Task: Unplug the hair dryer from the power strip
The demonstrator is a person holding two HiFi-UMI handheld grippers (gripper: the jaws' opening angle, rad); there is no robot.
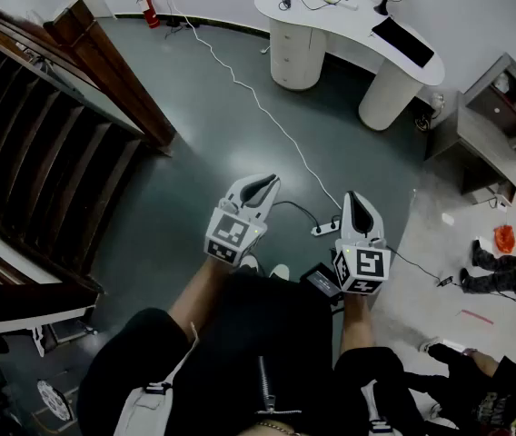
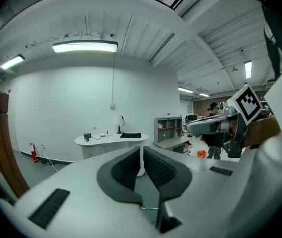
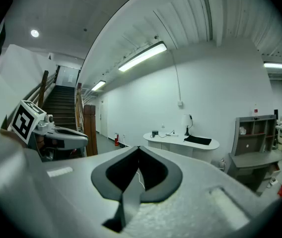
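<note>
Left gripper [image 1: 262,183] [image 2: 141,153]: jaws closed, only a thin slit between the pads, nothing in it. Right gripper [image 1: 354,199] [image 3: 139,151]: jaws closed tight, empty. Both held side by side over the floor, pointing far and slightly down.

Power strip [image 1: 325,229]: 1, white, short bar, flat on the grey floor between the 2 gripper tips and below them, touching neither. 1 white cord [image 1: 256,103] runs from it far-left to the wall. 1 thin black cord [image 1: 298,210] curves off its left end.

Dark boxy object [image 1: 321,282]: 1, just left of the right gripper's marker cube, near the strip. Cannot tell whether it is the hair dryer.

Further out: 2 white shoe toes [image 1: 252,263], 1 curved white desk [image 1: 331,18] far, 1 wooden staircase [image 1: 40,125] left, 1 grey shelf unit [image 1: 499,121] right.
</note>
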